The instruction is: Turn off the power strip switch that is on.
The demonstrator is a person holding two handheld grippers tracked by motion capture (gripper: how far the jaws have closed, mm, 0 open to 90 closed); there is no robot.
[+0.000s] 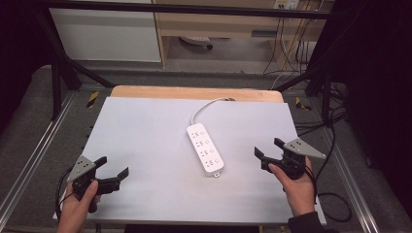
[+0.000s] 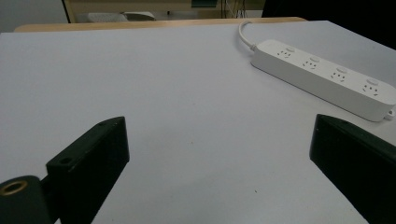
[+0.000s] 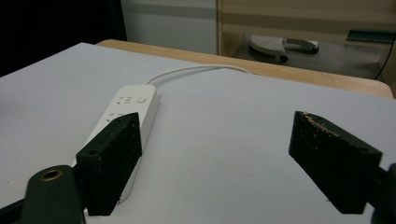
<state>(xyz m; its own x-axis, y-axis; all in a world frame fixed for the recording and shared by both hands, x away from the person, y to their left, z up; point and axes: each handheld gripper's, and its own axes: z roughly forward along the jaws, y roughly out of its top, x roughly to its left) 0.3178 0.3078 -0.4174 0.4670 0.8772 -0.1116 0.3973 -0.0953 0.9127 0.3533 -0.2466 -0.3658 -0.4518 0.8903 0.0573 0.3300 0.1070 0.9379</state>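
A white power strip (image 1: 205,148) with several sockets lies flat near the middle of the white table top (image 1: 145,131), its white cord (image 1: 203,108) running off the far edge. My left gripper (image 1: 114,166) hovers at the front left, open, with nothing between its jaws. My right gripper (image 1: 267,147) is held at the front right, open and holding nothing, its jaws pointing toward the strip. In the left gripper view the strip (image 2: 322,77) lies ahead at the right, beyond the gripper (image 2: 219,140). In the right gripper view the strip (image 3: 135,105) sits partly behind the left jaw of the gripper (image 3: 212,135).
A wooden edge (image 1: 194,92) shows along the table's far side. Black frame bars (image 1: 63,68) stand at the far corners, and cables (image 1: 335,194) hang by the right side. A wheeled base (image 1: 197,42) rests on the floor beyond.
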